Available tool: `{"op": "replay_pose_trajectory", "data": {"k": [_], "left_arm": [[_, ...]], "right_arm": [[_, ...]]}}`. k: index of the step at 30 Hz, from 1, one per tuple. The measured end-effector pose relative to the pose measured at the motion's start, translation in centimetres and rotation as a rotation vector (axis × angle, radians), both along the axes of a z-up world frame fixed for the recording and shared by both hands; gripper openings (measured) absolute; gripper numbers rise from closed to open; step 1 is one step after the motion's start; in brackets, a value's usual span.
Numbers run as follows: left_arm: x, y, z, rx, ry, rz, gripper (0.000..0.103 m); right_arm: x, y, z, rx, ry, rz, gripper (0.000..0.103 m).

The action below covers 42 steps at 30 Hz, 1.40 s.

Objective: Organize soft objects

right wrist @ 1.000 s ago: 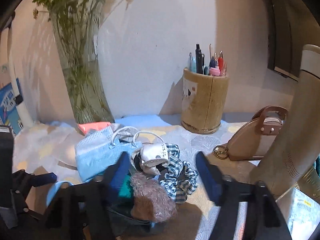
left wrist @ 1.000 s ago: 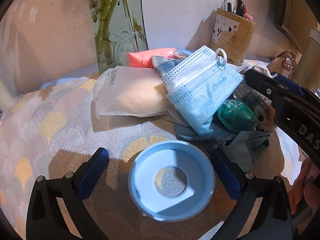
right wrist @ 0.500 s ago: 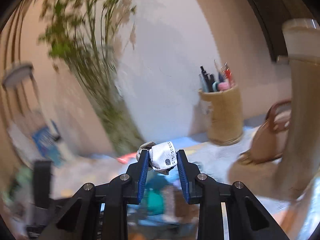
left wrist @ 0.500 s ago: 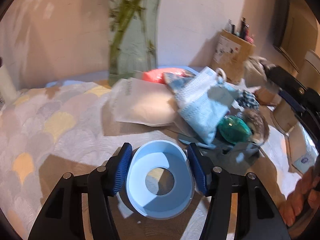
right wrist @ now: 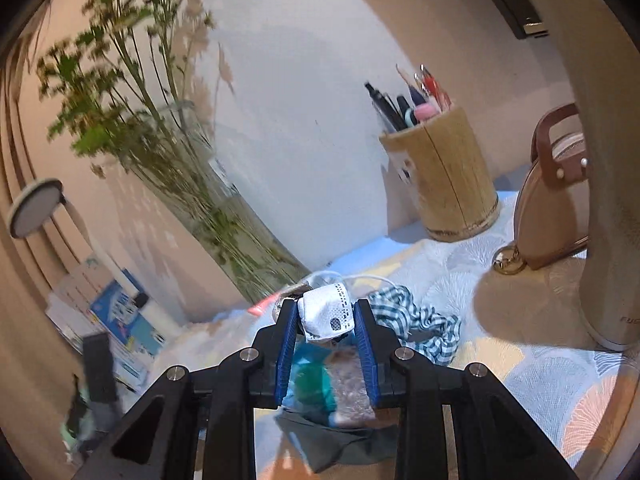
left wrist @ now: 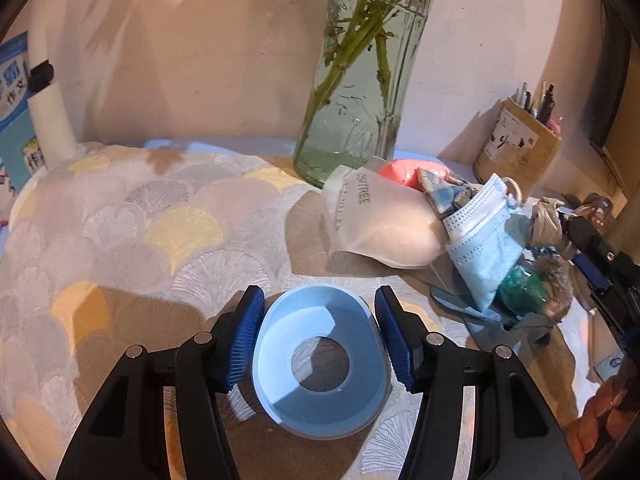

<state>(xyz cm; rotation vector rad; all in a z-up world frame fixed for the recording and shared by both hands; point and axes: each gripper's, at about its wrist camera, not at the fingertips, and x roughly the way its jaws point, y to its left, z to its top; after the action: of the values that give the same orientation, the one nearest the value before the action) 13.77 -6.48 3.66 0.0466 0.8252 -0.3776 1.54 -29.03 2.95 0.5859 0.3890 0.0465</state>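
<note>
My left gripper (left wrist: 318, 300) is shut on a light blue ring-shaped cup (left wrist: 304, 328), just above the patterned tablecloth (left wrist: 140, 240). Right of it lies a pile of soft things: a white pouch (left wrist: 380, 220), a blue face mask (left wrist: 484, 240), a pink item (left wrist: 404, 170), a teal bundle (left wrist: 520, 288), a brown fuzzy piece (left wrist: 556, 280) and a grey cloth (left wrist: 512, 328). My right gripper (right wrist: 326, 308) is shut on a small white perforated cloth bundle (right wrist: 326, 318), held above that pile. A blue checked scrunchie (right wrist: 416, 320) lies just beyond its right finger.
A tall glass vase (left wrist: 360, 100) with green stems stands behind the pile. A wooden pen holder (right wrist: 440, 184) sits at the back wall, with a tan handbag (right wrist: 552, 216) and a tall beige cylinder (right wrist: 600, 160) to its right. Blue printed packs (right wrist: 124, 320) lean at the left.
My left gripper closed on the blue ring and swung left, away from the pile. My right gripper closed on the white bundle, lifted it off the pile and rolled.
</note>
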Motion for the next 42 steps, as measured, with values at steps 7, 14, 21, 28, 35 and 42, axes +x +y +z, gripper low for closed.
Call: {"op": "replay_pose_trajectory", "data": {"k": [7,14,21,28,35,42], "left_arm": [[-0.2,2.0,0.4,-0.142,-0.007,0.012,0.055],[-0.8,2.0,0.8,-0.162,-0.045,0.008,0.055],[-2.4,2.3,1.9,-0.134,-0.138,0.052,0.055],[-7.4,2.2,3.4,-0.113,-0.153,0.082,0.054],[-9.3,-0.2,3.2,-0.002,-0.136,0.067,0.067],[-9.9,1.7,1.0,-0.045,-0.029,0.039,0.085]], "right_arm": [[-0.5,-0.3,-0.2,0.042,-0.046,0.042,0.028],[-0.6,-0.3,-0.2,0.04,-0.038,0.031,0.028],[-2.4,-0.1,-0.2,0.056,-0.037,0.022,0.028],[-7.6,1.3,0.0,0.095,-0.067,0.061,0.028],[-13.4,-2.3,-0.6,0.253,-0.105,0.021,0.028],[-15.8,-4.4,-2.4,0.323,-0.136,0.018,0.028]]}}
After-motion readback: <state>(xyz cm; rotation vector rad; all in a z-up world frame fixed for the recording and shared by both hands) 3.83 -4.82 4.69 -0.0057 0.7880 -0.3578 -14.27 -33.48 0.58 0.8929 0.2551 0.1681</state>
